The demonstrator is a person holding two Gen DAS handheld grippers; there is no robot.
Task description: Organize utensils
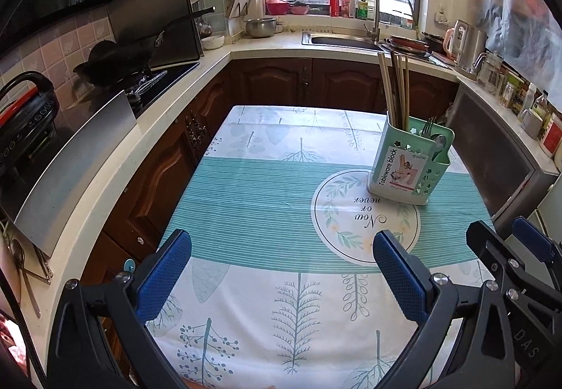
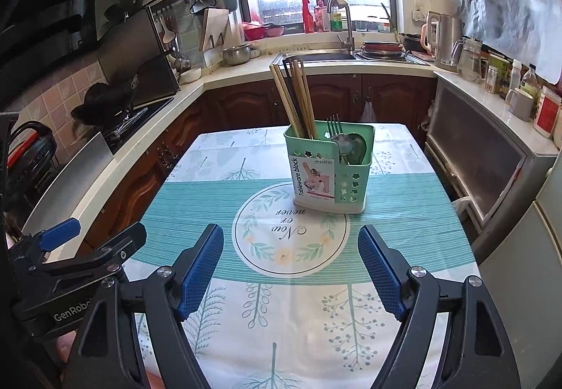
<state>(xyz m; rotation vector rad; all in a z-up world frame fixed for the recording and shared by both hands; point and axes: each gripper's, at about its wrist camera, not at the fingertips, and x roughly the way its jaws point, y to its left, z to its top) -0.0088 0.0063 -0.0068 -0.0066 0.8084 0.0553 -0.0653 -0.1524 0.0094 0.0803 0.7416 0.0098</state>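
Note:
A green and white utensil holder (image 1: 409, 164) (image 2: 330, 171) stands upright on the table, at the far edge of the round printed motif. Several wooden chopsticks (image 1: 395, 87) (image 2: 293, 97) stick up from its taller compartment. A fork (image 2: 333, 129) and spoons (image 2: 351, 145) (image 1: 437, 143) sit in the lower one. My left gripper (image 1: 281, 248) hovers open over the near part of the cloth, nothing between its blue pads. My right gripper (image 2: 291, 241) is open too, empty, short of the holder. It also shows at the right edge of the left wrist view (image 1: 509, 241).
The table wears a teal and white leaf-print cloth (image 1: 246, 199) (image 2: 196, 199). Left of it runs a counter with a stove and a black pan (image 1: 116, 59). A sink (image 2: 319, 56) lies beyond under the window. A grey cabinet (image 2: 481, 160) stands right.

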